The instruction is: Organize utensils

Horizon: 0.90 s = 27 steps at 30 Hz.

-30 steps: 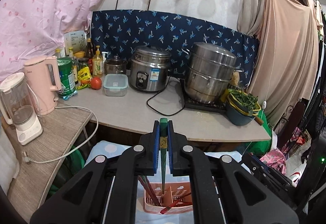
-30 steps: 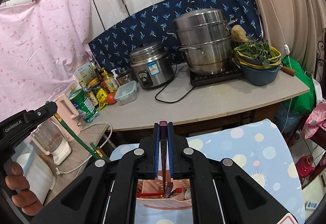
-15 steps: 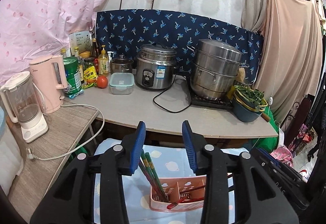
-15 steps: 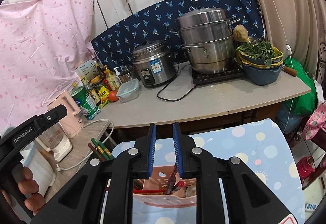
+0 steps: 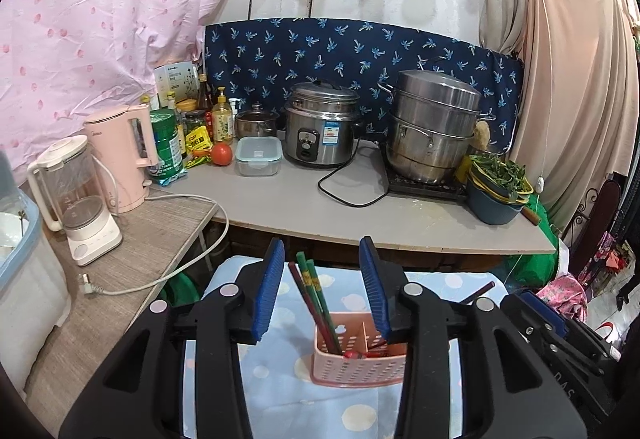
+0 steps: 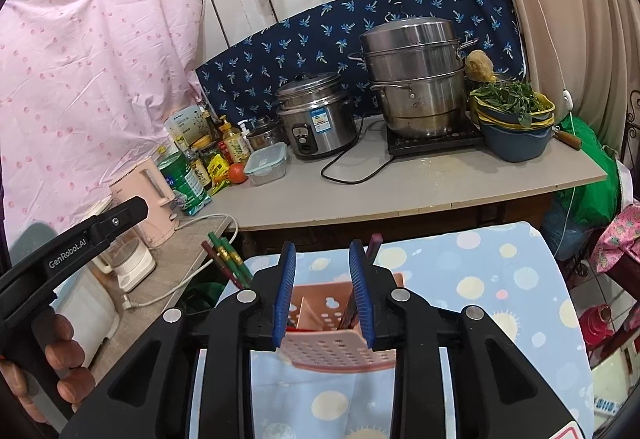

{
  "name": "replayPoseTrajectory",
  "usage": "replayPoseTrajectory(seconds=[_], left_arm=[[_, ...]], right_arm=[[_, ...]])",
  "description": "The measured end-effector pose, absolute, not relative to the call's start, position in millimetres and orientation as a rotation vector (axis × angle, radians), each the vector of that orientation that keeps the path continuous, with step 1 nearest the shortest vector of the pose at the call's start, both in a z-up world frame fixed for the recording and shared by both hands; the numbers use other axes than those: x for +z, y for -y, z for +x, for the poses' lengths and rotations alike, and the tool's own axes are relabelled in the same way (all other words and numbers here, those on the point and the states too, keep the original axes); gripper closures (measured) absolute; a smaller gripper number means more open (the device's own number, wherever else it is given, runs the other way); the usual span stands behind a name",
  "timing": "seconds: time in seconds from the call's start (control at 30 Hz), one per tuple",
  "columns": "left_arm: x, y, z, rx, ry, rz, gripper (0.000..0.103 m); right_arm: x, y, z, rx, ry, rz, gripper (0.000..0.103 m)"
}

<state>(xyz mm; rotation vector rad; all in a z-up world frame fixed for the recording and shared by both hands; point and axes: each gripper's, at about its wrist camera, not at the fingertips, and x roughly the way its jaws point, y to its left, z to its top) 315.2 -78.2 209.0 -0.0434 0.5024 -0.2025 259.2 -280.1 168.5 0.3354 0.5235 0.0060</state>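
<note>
A pink perforated utensil basket [image 5: 356, 363] stands on the blue patterned cloth [image 5: 288, 387], below both grippers. Green and dark red chopsticks [image 5: 316, 299] lean out of its left compartment; they also show in the right wrist view [image 6: 226, 259]. Red utensils lie in its right part. My left gripper [image 5: 322, 293] is open and empty above the basket. My right gripper [image 6: 322, 289] is open and empty over the basket [image 6: 336, 347], with a dark chopstick [image 6: 374, 245] standing by its right finger.
Behind the cloth-covered table is a grey counter [image 5: 360, 211] with a rice cooker [image 5: 320, 131], a steel steamer pot [image 5: 432, 127], a bowl of greens [image 5: 496, 187] and bottles. A pink kettle [image 5: 120, 155] and a blender [image 5: 76, 199] stand on the left side table.
Both grippers were shut on chopsticks a second ago. Both have opened and let them drop into the basket, then lifted back a little.
</note>
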Motion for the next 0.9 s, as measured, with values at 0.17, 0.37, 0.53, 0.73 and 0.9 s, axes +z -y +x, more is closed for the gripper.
replayPoseTrajectory(seconds=[0.17,0.37,0.53,0.73,0.9], left_arm=[[204.6,74.3,294.9,-0.186,-0.505,-0.021,0.058],[192.2,75.5,271.9,-0.172,-0.521,0.025,0.057],[179.2,74.7,256.5,-0.167,-0.546,0.044,0.057],[162.0,74.1,242.9,-0.164,-0.587,0.054,0.055],[152.7,73.6,234.2,-0.163,-0.600,0.061,0.048]], right_arm=[[165.7,276.9,237.3,0.007,-0.535,0.329,0.073],[160.3,266.3,211.0,-0.018,-0.553,0.277,0.068],[156.3,261.5,192.5,-0.052,-0.572,0.240,0.066],[148.0,256.0,175.0,-0.092,-0.590,0.184,0.063],[138.2,254.4,164.3,-0.103,-0.608,0.162,0.063]])
